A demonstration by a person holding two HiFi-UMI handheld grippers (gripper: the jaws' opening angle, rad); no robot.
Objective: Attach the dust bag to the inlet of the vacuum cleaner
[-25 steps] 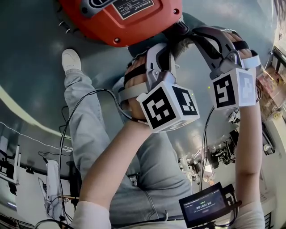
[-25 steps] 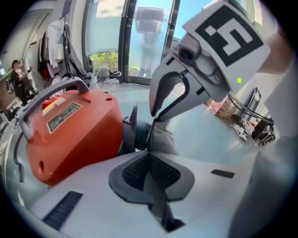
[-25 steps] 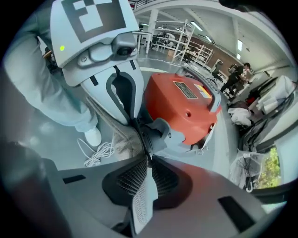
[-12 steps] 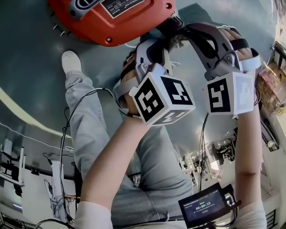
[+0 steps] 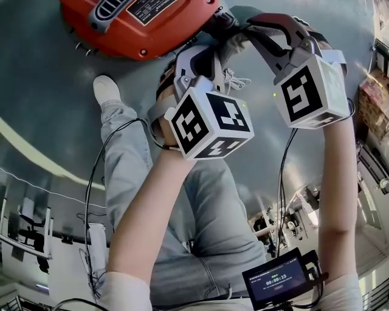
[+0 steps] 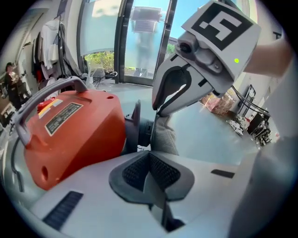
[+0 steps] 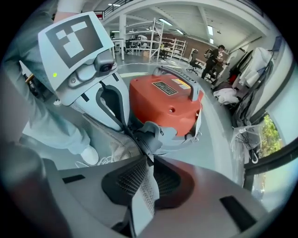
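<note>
Red plastic vacuum cleaner [image 5: 140,27] at 11 o'clock of the 2 grippers. Left gripper [image 6: 150,174] clenched on grey fabric dust bag [image 6: 165,139]. Right gripper [image 7: 144,181] pinches it too, jaws just easing apart.

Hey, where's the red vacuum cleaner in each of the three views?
Head view: vacuum cleaner at the top left, cut by the edge.
Left gripper view: vacuum cleaner in the left half, at middle height.
Right gripper view: vacuum cleaner at upper centre.
Shared landmark: the label on its red shell.
</note>
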